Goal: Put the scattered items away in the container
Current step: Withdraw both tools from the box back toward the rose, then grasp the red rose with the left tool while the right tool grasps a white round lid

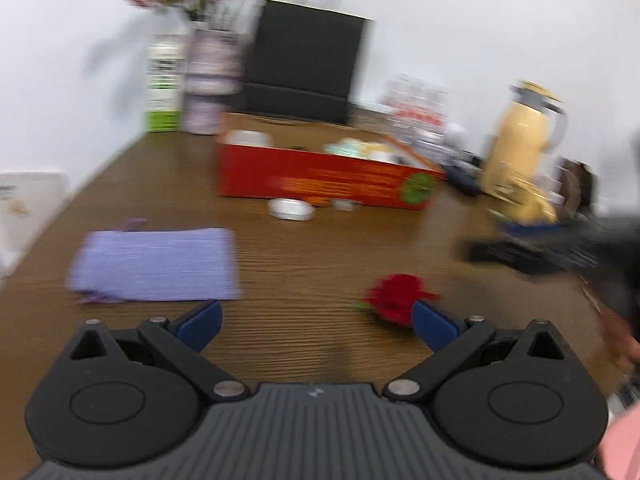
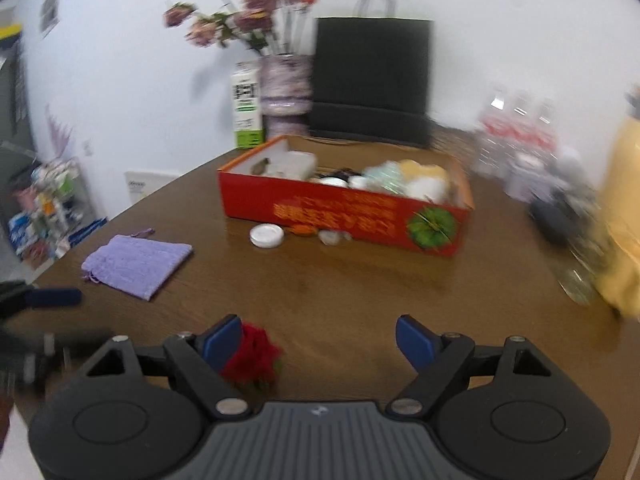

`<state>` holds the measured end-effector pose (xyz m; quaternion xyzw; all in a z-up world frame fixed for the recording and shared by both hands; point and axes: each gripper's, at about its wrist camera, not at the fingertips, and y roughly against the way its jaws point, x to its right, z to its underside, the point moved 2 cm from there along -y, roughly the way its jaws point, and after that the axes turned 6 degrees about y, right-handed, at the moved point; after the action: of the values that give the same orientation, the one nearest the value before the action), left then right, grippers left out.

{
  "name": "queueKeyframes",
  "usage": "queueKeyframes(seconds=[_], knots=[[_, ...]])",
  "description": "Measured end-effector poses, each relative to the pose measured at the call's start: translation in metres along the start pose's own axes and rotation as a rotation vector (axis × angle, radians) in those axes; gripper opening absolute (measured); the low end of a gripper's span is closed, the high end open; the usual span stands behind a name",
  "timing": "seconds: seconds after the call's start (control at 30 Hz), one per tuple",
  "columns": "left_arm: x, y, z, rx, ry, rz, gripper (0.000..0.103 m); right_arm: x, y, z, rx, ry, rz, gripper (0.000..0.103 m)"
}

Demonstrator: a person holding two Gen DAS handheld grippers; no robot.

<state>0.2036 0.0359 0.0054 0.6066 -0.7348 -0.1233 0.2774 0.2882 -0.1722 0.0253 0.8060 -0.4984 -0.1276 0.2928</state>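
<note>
A red flower (image 2: 252, 358) lies on the brown table, just inside the left finger of my right gripper (image 2: 320, 340), whose jaws stand wide apart and do not press it. In the left wrist view the same red flower (image 1: 394, 298) sits beside the right finger of my left gripper (image 1: 316, 322), which is open and empty. A purple cloth pouch (image 1: 154, 266) (image 2: 138, 262) lies flat to the left. The red cardboard box (image 1: 320, 178) (image 2: 344, 210) stands further back, holding several items. A white round lid (image 2: 267, 236) (image 1: 291, 209) and small bits lie before it.
A black paper bag (image 2: 372, 80), a vase of flowers (image 2: 286, 88) and a green-white carton (image 2: 246, 110) stand at the back wall. A yellow jug (image 1: 520, 156) and water bottles (image 2: 516, 128) crowd the right side. The other gripper (image 1: 532, 256) blurs in from the right.
</note>
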Motion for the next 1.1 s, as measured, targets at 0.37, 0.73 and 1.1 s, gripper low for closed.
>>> queueKeyframes(seconds=[0.37, 0.73, 1.1], knots=[[0.037, -0.085, 0.001, -0.112, -0.088, 0.095, 0.048, -0.007, -0.119, -0.079, -0.092, 0.107, -0.174, 0.060], [-0.066, -0.063, -0.043, 0.021, 0.136, -0.158, 0.038, -0.034, -0.193, -0.082, -0.131, 0.131, -0.238, 0.049], [-0.089, -0.072, -0.061, 0.048, 0.166, -0.240, 0.038, -0.046, -0.204, -0.080, -0.079, 0.103, -0.172, 0.044]])
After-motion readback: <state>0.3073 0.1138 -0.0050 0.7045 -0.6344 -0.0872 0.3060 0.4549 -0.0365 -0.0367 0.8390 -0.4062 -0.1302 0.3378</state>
